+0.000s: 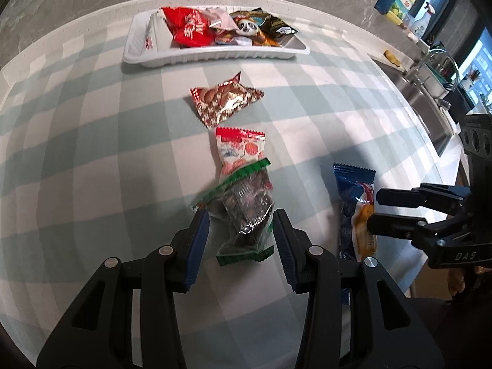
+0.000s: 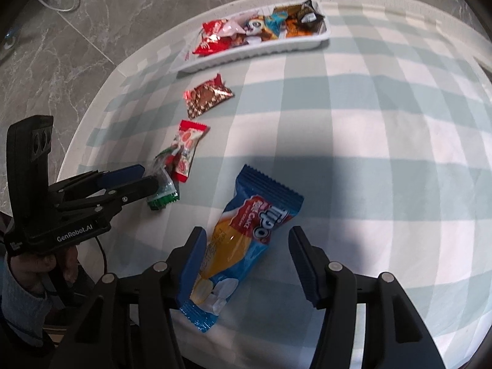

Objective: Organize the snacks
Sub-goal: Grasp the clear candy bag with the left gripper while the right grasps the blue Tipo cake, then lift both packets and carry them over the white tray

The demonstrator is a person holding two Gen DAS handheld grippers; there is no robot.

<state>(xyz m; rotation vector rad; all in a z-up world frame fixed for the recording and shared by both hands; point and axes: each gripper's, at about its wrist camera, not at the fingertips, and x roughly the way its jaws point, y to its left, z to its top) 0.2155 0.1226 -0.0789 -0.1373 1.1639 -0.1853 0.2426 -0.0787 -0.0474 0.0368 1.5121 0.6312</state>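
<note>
A clear packet with green edges and dark contents (image 1: 246, 206) (image 2: 161, 189) lies on the checked tablecloth, its top end over a red-and-white packet (image 1: 240, 150) (image 2: 187, 147). My left gripper (image 1: 240, 215) (image 2: 150, 176) is open and straddles the green packet; its pads stand close beside it. A blue Tipo cake packet (image 2: 261, 215) (image 1: 353, 203) lies between the open fingers of my right gripper (image 2: 246, 230) (image 1: 374, 210), nearer the left pad. Farther off lie a red-brown foil packet (image 1: 226, 101) (image 2: 207, 98) and a white tray (image 1: 215, 53) (image 2: 246, 53) holding several snacks.
The table edge curves close on the left in the right wrist view, with grey marble floor (image 2: 92, 46) below. A steel sink with a faucet (image 1: 430, 61) and bottles (image 1: 399, 3) stand past the table's right side. A hand (image 2: 40, 264) holds the left gripper.
</note>
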